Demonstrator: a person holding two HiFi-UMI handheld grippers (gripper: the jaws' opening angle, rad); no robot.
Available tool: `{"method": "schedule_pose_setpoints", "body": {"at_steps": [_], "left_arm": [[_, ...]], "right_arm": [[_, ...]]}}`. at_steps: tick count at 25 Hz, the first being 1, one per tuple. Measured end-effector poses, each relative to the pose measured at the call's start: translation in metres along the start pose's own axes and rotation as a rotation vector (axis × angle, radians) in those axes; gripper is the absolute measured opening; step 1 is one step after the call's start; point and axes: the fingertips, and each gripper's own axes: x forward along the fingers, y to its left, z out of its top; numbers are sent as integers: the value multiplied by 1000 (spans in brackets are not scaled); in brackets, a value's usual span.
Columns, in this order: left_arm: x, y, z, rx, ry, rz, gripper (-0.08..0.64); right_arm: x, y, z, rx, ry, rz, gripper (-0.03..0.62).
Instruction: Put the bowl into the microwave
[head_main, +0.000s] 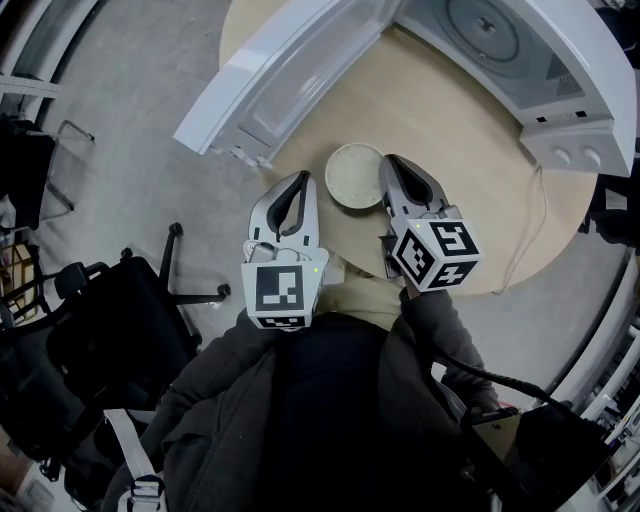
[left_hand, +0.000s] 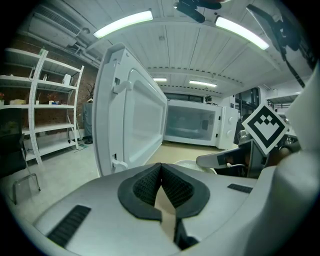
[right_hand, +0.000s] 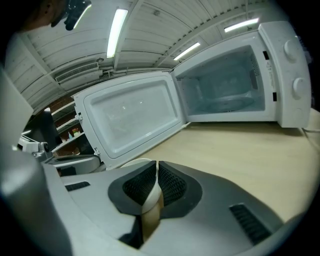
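1. Though already clamped on the right rim of the cream bowl (head_main: 352, 175) with the right gripper (head_main: 388, 168), has not lifted it. Leaves it flat on the round wooden desk (head_main: 450, 150), just in front of the open microwave door (head_main: 270, 85).
2. Counts as done, by the look of it: swinging that door wide and taking the grip. Finds nothing in the white microwave (head_main: 570, 80) but its turntable (head_main: 490, 25).
3. Leaves the lift, the carry across the desk into the cavity and the release.
4. Holds the right gripper tilted forward and down, fingers (right_hand: 173, 184) pinched on the pale rim, which shows between the pads.
5. Keeps the left gripper (head_main: 303, 182) near the bowl's left edge without touching it, aimed the same way, fingers (left_hand: 145, 187) pressed together at the tips with nothing between them.
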Motion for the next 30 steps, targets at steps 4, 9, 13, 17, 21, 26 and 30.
{"method": "schedule_pose_setpoints", "body": {"at_steps": [4, 9, 13, 17, 21, 26, 30], "left_arm": [[1, -5, -5, -2, 16, -13, 9], [3, -14, -8, -18, 25, -35, 9], [6, -25, -11, -124, 43, -100, 9], [10, -33, -14, -207, 76, -143, 86], [16, -31, -16, -265, 110, -125, 104], [26, -33, -26, -294, 183, -100, 100], [33, -34, -24, -311, 194, -99, 34]], "right_arm": [[-4, -4, 4, 3, -18, -14, 20], [-7, -11, 3, 25, -23, -22, 20], [-8, -19, 1, 39, -23, -27, 20], [-8, -20, 0, 41, -23, -20, 20], [-7, -20, 0, 37, -23, -4, 20], [-5, -19, 1, 43, -21, 23, 20], [-4, -20, 2, 53, -15, 46, 21]]}}
